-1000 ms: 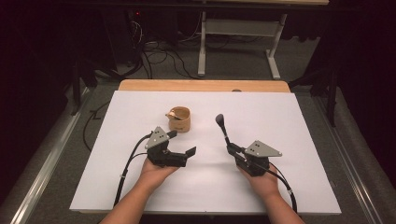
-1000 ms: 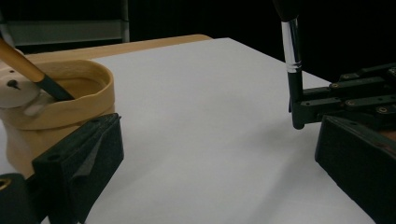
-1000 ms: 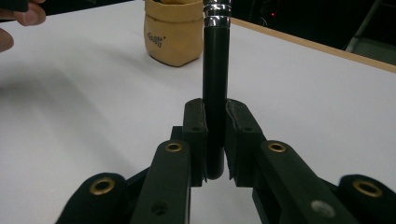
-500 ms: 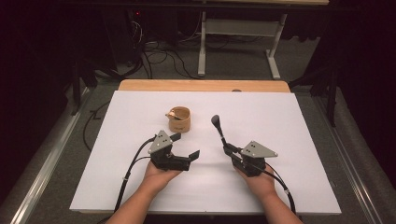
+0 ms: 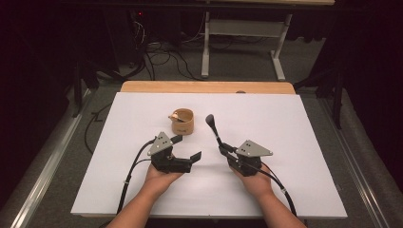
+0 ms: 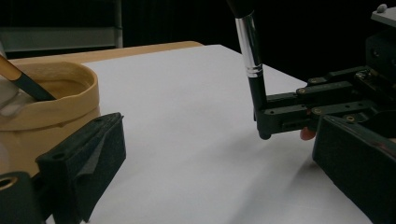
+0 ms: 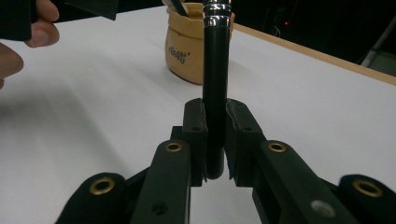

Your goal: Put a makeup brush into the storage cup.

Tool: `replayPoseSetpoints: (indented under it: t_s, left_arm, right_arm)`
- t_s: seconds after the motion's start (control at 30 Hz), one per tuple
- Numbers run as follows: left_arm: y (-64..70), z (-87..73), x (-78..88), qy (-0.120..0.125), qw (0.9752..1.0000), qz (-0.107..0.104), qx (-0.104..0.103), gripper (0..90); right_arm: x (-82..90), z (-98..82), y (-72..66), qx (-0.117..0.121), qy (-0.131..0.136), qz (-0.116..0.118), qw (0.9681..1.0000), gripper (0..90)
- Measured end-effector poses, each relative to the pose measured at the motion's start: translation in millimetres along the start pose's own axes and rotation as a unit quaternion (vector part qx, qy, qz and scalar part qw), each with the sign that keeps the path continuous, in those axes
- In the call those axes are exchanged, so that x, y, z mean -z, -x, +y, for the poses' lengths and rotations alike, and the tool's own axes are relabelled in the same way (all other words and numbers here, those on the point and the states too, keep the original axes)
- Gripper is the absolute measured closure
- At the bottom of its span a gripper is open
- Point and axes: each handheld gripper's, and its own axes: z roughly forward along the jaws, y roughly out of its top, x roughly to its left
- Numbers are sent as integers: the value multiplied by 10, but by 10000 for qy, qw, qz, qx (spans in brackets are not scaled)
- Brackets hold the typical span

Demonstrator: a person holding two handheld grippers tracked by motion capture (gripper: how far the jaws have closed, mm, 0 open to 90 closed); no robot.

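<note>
A tan cup point(image 5: 183, 122) stands on the white sheet point(image 5: 304, 142), with a small brush leaning inside it. My right gripper point(image 5: 222, 149) is shut on the black handle of a makeup brush point(image 5: 215, 129), which stands upright with its dark head on top, just right of the cup. In the right gripper view the pads point(image 7: 239, 135) press on both sides of the brush handle point(image 7: 215, 70), and the cup point(image 7: 187, 51) stands behind it. My left gripper point(image 5: 185, 147) is open and empty in front of the cup. Beyond the left gripper's own jaws point(image 6: 219, 177) are the cup point(image 6: 51, 107) and the held brush point(image 6: 250, 56).
A wooden table edge point(image 5: 204, 87) runs behind the white sheet. Past it, on the floor, are cables and a metal table frame point(image 5: 242, 42). Both forearms come in from the near edge of the sheet.
My right gripper has carried the upright brush leftward, closer to the cup. The left gripper has stayed in place, still open.
</note>
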Motion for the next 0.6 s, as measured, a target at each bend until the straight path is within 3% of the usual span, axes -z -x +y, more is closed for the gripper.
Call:
replayPoseSetpoints:
  t_s: [0.6]
  left_arm:
    - [56, 5, 9, 37, 9998, -166, 48, 43]
  right_arm:
    - [-108, 56, -277, 148, 168, 297, 9993, 817]
